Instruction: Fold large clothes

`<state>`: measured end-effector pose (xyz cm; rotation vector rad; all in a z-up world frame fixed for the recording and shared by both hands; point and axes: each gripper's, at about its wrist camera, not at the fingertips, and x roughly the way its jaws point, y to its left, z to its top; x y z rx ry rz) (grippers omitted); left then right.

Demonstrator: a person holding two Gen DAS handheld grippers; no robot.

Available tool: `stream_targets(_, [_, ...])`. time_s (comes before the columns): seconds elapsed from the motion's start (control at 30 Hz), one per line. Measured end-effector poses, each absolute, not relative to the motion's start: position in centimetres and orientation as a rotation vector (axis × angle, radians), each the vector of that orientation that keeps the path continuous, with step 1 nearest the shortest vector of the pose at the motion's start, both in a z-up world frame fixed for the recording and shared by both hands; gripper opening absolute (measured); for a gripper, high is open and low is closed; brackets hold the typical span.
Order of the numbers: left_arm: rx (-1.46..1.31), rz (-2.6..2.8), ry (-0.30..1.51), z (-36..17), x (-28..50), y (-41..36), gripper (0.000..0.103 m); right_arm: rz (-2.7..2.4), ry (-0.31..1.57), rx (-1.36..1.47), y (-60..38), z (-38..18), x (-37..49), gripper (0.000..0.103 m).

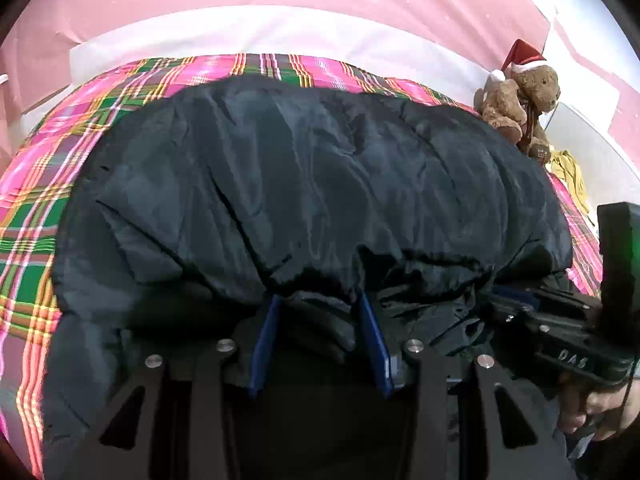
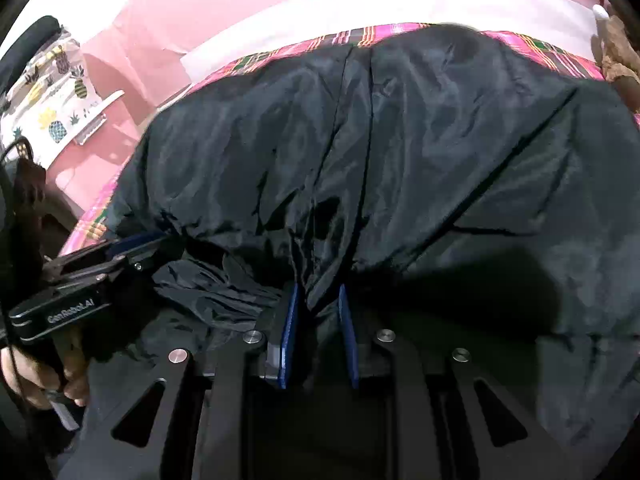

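Note:
A large black padded jacket (image 1: 300,168) lies spread over a pink and green plaid sheet (image 1: 36,240) on a bed. In the left wrist view my left gripper (image 1: 318,300) is shut on a thick bunch of the jacket's near hem, which fills the gap between its blue pads. The right gripper (image 1: 504,300) shows at the right edge, biting the same hem. In the right wrist view my right gripper (image 2: 318,290) pinches a thinner gather of the jacket (image 2: 400,140), and the left gripper (image 2: 160,240) grips the hem to its left.
Two brown teddy bears (image 1: 520,100), one in a Santa hat, sit at the bed's far right beside a yellow cloth (image 1: 568,176). A white band (image 1: 280,32) and a pink wall lie behind. A pineapple-print bag (image 2: 52,104) hangs at left. Hands (image 2: 36,380) hold the handles.

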<state>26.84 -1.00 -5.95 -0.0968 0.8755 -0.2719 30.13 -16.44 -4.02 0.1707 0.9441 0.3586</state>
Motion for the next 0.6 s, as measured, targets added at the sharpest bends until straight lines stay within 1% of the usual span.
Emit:
stream_targets(0.13, [-0.119, -0.281, 0.867, -3.3, 25.9, 0.2, 0.044, 0.358, 0.783, 0.135, -18.2, 1.6, 28.3, 0.023])
stream_targets(0.2, [-0.128, -0.283, 0.814, -1.4, 25.8, 0.9, 0.044, 0.327, 0.726, 0.113, -19.1, 3.3, 29.2, 0.027])
stream_targets(0.27, [-0.116, -0.256, 0.742, 0.6, 26.8, 1.5, 0.044, 0.269, 0.693, 0.088, -20.5, 4.1, 31.5, 0.028])
stream_targets(0.33, [-0.101, -0.189, 0.686, 1.6, 28.9, 2.4, 0.045, 0.200, 0.699, 0.088, -22.2, 3.4, 34.4, 0.028])
stream_targets(0.4, [-0.100, -0.126, 0.688, 0.8, 31.3, 3.4, 0.044, 0.123, 0.753, 0.102, -24.0, 1.2, 36.7, 0.028])
stream_targets(0.5, [-0.111, -0.064, 0.770, -2.9, 33.9, 4.7, 0.045, 0.121, 0.805, 0.184, -26.4, -2.8, 37.1, 0.029])
stream_targets(0.53, [-0.119, -0.074, 0.771, -4.1, 34.0, 4.9, 0.047, 0.124, 0.795, 0.194, -26.7, -3.3, 36.8, 0.029])
stream_targets(0.6, [-0.131, -0.087, 0.748, -5.1, 33.7, 5.1, 0.047, 0.116, 0.778, 0.184, -26.6, -3.7, 36.5, 0.029])
